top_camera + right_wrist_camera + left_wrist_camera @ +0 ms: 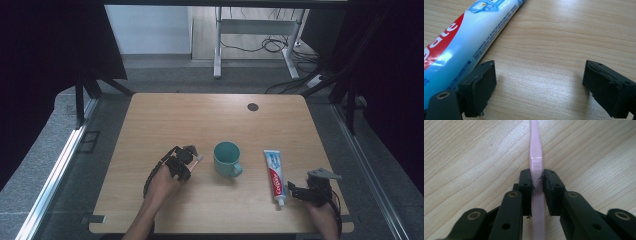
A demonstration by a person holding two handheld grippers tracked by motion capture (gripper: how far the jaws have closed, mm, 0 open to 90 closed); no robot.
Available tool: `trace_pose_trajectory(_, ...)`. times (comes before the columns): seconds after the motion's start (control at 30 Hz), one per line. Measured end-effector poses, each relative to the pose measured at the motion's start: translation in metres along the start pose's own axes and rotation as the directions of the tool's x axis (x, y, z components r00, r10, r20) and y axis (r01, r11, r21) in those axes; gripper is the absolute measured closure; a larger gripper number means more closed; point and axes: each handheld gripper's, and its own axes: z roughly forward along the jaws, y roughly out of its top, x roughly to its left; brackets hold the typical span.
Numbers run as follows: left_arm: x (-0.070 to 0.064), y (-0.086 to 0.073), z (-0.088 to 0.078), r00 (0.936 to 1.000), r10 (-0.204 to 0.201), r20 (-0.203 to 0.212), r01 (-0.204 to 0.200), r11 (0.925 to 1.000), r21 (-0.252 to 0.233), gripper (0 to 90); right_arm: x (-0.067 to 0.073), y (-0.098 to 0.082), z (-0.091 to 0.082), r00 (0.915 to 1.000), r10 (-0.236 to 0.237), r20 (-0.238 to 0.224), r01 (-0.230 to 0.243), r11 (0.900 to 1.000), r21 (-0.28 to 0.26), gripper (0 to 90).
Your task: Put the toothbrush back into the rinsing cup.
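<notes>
pink toothbrush [535,162] flat on wooden table [165,120], clamped in left gripper [537,185] | mug [226,158] just right of it | right gripper [539,82] wide, nothing between; toothpaste tube [466,37] beside its left jaw | grey floor around

Left hand-held gripper [192,159] clamped shut, right hand-held gripper [294,191] spread wide

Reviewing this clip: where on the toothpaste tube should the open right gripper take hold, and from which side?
Best guess: the toothpaste tube lies flat, cap toward the person, beside the open right gripper. Come from above, jaws straddling its narrow width at mid-body, where it looks fullest and firmest; the flat far end and small cap seem to offer less to grip.
</notes>
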Motion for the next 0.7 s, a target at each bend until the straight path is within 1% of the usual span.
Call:
trace_pose_trajectory(0.23,0.002,0.003,0.0,0.9998,0.017,0.007,-0.018,0.9995,0.025,79.0,0.0,0.0,0.0,1.0,-0.001,-0.001,0.001,1.0,0.0,11.3)
trace_pose_trajectory(0.37,0.002,0.003,0.0,0.9997,0.024,0.01,-0.024,0.9993,0.028,79.1,0.0,0.0,0.0,1.0,-0.002,-0.002,0.002,1.0,0.0,11.3)
trace_pose_trajectory(0.53,0.002,0.003,-0.002,0.9986,0.039,0.036,-0.039,0.9992,0.009,79.3,0.0,0.0,0.0,1.0,-0.002,-0.002,0.002,1.0,0.0,11.3)
trace_pose_trajectory(0.6,0.0,0.004,-0.005,0.9984,0.041,0.038,-0.041,0.9992,-0.005,79.3,0.0,0.0,0.0,1.0,-0.003,-0.002,0.003,1.0,0.0,11.3)
trace_pose_trajectory(0.63,0.0,0.004,-0.007,0.9978,0.053,0.041,-0.053,0.9986,-0.002,79.3,0.0,0.0,0.0,1.0,-0.002,-0.002,0.002,1.0,0.0,11.3)
trace_pose_trajectory(0.67,-0.001,0.005,-0.01,0.9977,0.054,0.041,-0.053,0.9985,-0.015,79.3,0.0,0.0,0.0,1.0,-0.002,-0.002,0.002,1.0,0.0,11.3)
trace_pose_trajectory(0.7,-0.001,0.005,-0.01,0.9977,0.054,0.041,-0.053,0.9985,-0.015,79.3,0.0,0.0,0.0,1.0,-0.002,-0.002,0.002,1.0,0.0,11.3)
